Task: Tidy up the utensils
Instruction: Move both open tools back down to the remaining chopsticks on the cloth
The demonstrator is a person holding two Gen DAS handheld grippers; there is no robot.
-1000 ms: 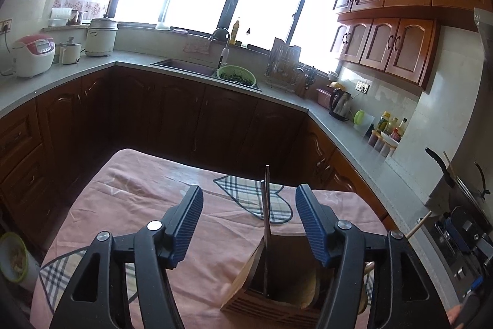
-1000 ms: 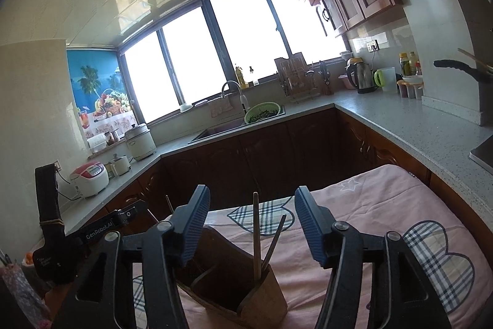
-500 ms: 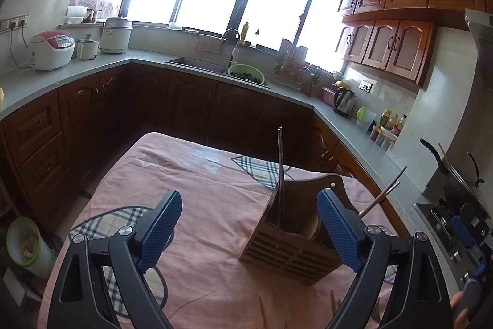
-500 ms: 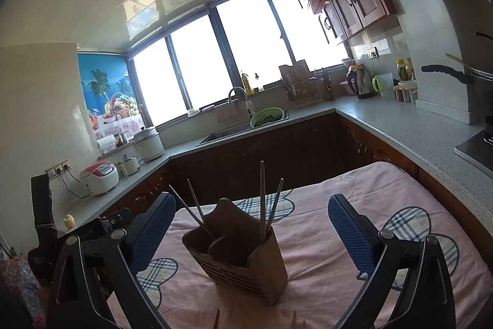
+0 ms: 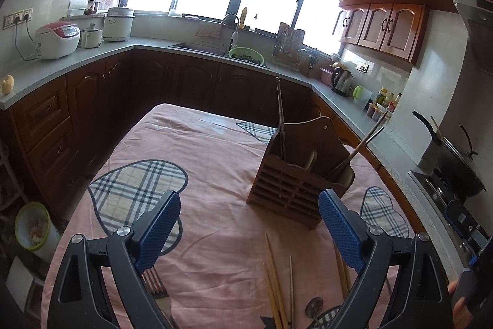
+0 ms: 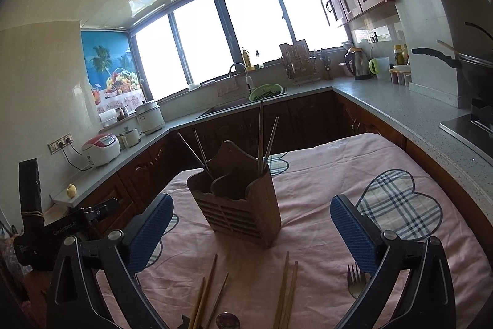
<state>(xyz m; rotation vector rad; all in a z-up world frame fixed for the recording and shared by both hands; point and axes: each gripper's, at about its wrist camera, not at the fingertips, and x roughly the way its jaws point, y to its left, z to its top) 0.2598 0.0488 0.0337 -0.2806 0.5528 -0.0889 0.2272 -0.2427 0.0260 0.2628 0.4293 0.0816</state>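
Here, midway through the sorting, we hold both tools back from the wooden utensil holder [image 5: 300, 171], which stands upright on the pink-clothed worktop [image 5: 215, 150] a little beyond them. The left tool [image 5: 249, 232] has its jaws spreading wide with nothing between them, and the right tool [image 6: 251, 232] is opening too, equally empty-handed.

Part of the job looks done: in the right wrist view, two chopsticks [image 6: 264, 141] stand in the holder's right compartment and two more chopsticks [image 6: 197, 151] lean out of its left one.

More remains. Loose chopsticks [image 6: 288, 292] lie on the cloth at the near edge, just in front of the holder, with another loose pair [image 6: 205, 295] to their left. A fork [image 6: 354, 282] rests near the right tool's right finger, and a round spoon bowl [image 6: 228, 321] peeks in at the very bottom.

We judge that each of these pieces has yet to be picked up and slotted away.
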